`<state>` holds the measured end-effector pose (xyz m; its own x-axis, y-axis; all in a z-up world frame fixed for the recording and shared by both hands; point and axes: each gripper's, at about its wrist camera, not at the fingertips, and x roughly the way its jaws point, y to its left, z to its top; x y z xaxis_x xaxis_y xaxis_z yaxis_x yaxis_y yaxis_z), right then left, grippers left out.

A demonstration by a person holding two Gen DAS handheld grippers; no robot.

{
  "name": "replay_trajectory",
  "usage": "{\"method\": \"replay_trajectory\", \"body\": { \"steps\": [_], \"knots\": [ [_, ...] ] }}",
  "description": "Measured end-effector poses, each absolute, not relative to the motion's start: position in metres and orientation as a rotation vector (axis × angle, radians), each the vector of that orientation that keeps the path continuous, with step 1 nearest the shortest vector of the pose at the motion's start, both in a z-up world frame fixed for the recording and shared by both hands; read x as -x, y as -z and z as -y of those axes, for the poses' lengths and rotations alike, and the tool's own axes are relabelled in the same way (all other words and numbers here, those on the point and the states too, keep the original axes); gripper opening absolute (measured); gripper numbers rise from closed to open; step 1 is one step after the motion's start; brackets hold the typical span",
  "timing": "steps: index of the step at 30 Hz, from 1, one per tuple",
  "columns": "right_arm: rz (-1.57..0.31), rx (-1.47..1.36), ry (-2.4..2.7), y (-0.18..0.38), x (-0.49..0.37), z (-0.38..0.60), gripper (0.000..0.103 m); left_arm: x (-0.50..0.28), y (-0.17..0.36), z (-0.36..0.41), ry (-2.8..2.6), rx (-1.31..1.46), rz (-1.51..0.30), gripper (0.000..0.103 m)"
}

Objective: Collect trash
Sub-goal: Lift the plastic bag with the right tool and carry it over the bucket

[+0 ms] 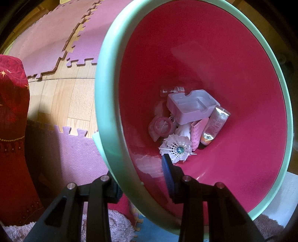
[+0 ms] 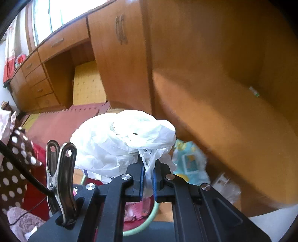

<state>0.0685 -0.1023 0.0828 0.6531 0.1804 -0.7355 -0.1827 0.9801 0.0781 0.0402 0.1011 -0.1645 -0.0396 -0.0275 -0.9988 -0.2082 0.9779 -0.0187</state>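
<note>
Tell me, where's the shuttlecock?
In the left view, the shuttlecock lies at the bin's bottom, nearest the camera, beside a pink carton.

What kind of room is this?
Probably a bedroom or playroom in a home. Foam puzzle mats cover part of the wood floor, and a built-in wooden desk with drawers stands under a window.

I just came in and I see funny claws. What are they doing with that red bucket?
A person is picking up trash with two hand-held grippers. The left gripper is clamped on the green rim of the red bin, which already holds a shuttlecock, a plastic tray and other bits. The right gripper is pinching a crumpled white plastic bag, with the bin just below it.
</note>
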Motion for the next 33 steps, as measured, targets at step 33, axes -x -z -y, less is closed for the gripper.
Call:
{"method": "replay_trajectory", "body": {
  "steps": [33],
  "knots": [
    [-1.104,0.061,-0.281,0.070,-0.113,0.041,0.008,-0.041,0.166,-0.099,-0.144,0.185,-1.604,0.038]
  ]
}}
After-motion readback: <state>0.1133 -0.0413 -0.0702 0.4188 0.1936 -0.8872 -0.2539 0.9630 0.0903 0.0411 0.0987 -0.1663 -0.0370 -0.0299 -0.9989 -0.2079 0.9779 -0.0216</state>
